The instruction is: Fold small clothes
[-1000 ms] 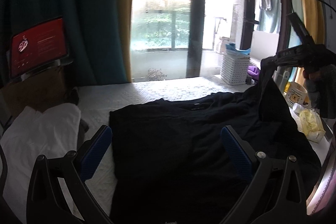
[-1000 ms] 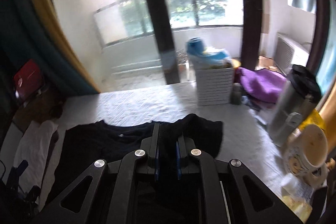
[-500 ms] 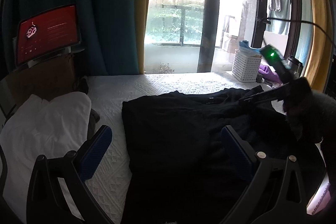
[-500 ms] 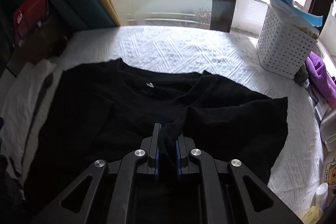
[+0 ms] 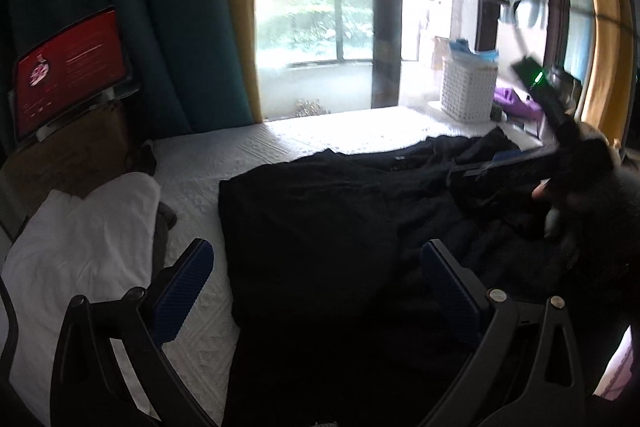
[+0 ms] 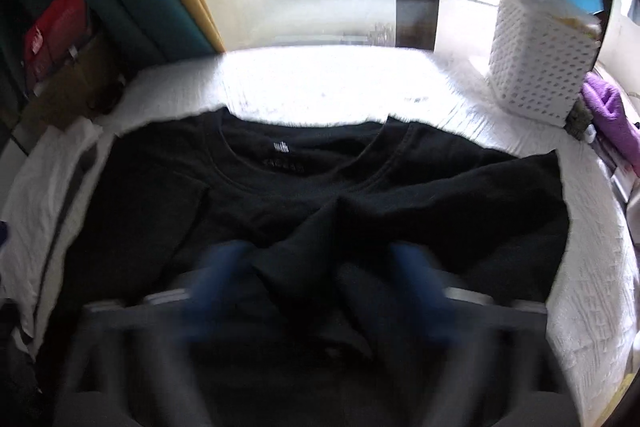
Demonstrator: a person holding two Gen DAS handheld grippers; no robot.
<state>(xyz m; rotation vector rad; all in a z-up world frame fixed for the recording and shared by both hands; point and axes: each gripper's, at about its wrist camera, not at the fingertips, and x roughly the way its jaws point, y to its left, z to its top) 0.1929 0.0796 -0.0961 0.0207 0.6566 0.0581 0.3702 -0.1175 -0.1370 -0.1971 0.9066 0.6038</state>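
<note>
Left wrist view: my left gripper (image 5: pixel 316 287) hangs low over the bed, blue-padded fingers (image 5: pixel 182 293) spread wide apart, nothing between them. Under and ahead of it lies the black cotton T-shirt (image 5: pixel 340 227), spread on the white textured bedspread (image 5: pixel 224 163), neck end toward the window. At the shirt's right side my right gripper (image 5: pixel 508 167) reaches in, blurred, held in my hand in a black glove (image 5: pixel 588 179); a green light glows on top of the unit. Left of the shirt sits a crumpled white cloth pile (image 5: pixel 84 227). Behind that, a red-lit screen (image 5: pixel 68 71) on a brown cardboard box (image 5: pixel 68 155). Teal curtain (image 5: pixel 160 7) and yellow curtain (image 5: pixel 236 7) frame the bright window. White perforated plastic basket (image 5: pixel 468 91) on the far right corner of the bed.

Right wrist view: my right gripper (image 6: pixel 320 275) is motion-blurred, jaws opening, blue pads (image 6: pixel 224 267) now well apart. A bunched fold of the black T-shirt (image 6: pixel 304 211) lies between them, the pads not pressing on it. The shirt lies collar away from me, white neck label showing; the right sleeve is folded in over the body. White basket (image 6: pixel 540 67) far right, purple cloth (image 6: pixel 608 107) just beside it. White cloth pile (image 6: pixel 36 195) along the left edge.
</note>
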